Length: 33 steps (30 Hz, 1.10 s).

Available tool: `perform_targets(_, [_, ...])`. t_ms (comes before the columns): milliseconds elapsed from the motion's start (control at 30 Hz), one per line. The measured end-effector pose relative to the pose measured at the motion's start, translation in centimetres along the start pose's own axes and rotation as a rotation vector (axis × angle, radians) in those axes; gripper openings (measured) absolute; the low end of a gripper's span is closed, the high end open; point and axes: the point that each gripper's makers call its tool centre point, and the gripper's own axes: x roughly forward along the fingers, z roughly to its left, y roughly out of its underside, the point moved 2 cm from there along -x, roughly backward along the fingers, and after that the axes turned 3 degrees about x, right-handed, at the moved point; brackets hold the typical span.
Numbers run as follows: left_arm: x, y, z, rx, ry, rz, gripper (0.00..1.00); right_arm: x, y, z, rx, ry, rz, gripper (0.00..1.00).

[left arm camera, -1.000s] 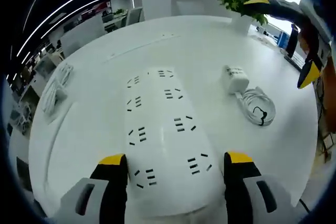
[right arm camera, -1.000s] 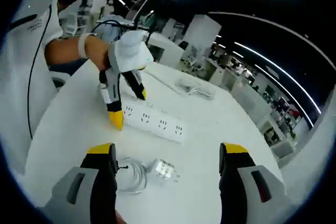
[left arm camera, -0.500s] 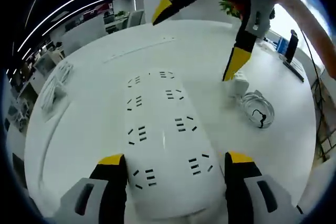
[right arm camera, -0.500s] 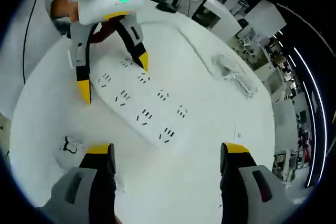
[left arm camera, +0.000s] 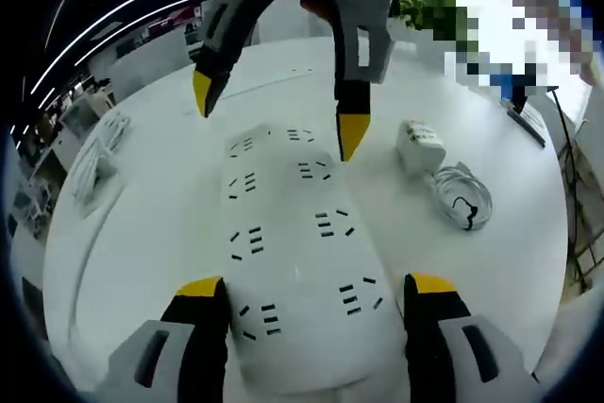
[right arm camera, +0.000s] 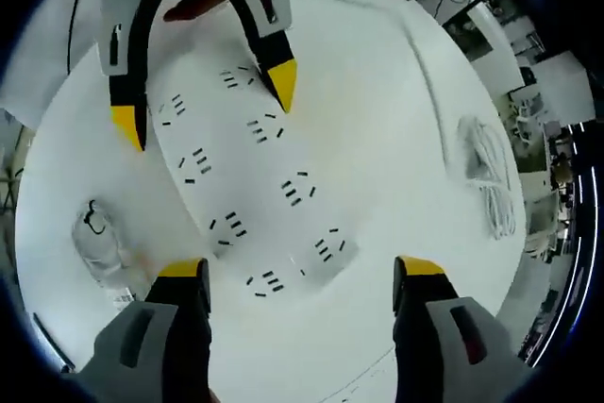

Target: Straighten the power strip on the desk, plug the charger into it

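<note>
A long white power strip (left arm camera: pixel 293 233) lies on the white desk (left arm camera: pixel 142 233), running away from me in the left gripper view. My left gripper (left arm camera: pixel 316 288) is open, with its jaws on either side of the strip's near end. My right gripper (left arm camera: pixel 276 112) comes in from above, open, its yellow tips on either side of the far end. In the right gripper view the power strip (right arm camera: pixel 255 176) runs from my right gripper (right arm camera: pixel 302 269) up to the left gripper (right arm camera: pixel 204 103). The white charger (left arm camera: pixel 420 143) with its coiled cable (left arm camera: pixel 462 197) lies to the right of the strip.
A bundle of white cable (left arm camera: pixel 99 153) lies near the desk's left edge and shows again as the cable bundle (right arm camera: pixel 491 176). The charger's coiled cable (right arm camera: pixel 94 238) is at the left. A potted plant (left arm camera: pixel 434 11) stands at the far edge. A person's sleeve (right arm camera: pixel 38 35) is at the upper left.
My right gripper has swung from the charger's side to over the far end of the power strip. The left gripper and the strip have stayed put.
</note>
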Motion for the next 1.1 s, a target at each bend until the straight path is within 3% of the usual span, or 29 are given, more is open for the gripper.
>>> perform_targets(367, [-0.3, 0.1, -0.7, 0.0, -0.001, -0.001, 0.77, 1.4, -0.2, 0.5, -0.067, -0.101, 0.028, 0.72])
perform_targets(567, [-0.4, 0.2, -0.9, 0.0, -0.001, 0.003, 0.77, 1.7, -0.1, 1.2, -0.056, -0.16, 0.031, 0.71])
perform_targets(1100, [-0.6, 0.4, -0.7, 0.025, 0.022, 0.018, 0.76, 2.0, 0.0, 0.5, 0.001, -0.17, -0.024, 0.71])
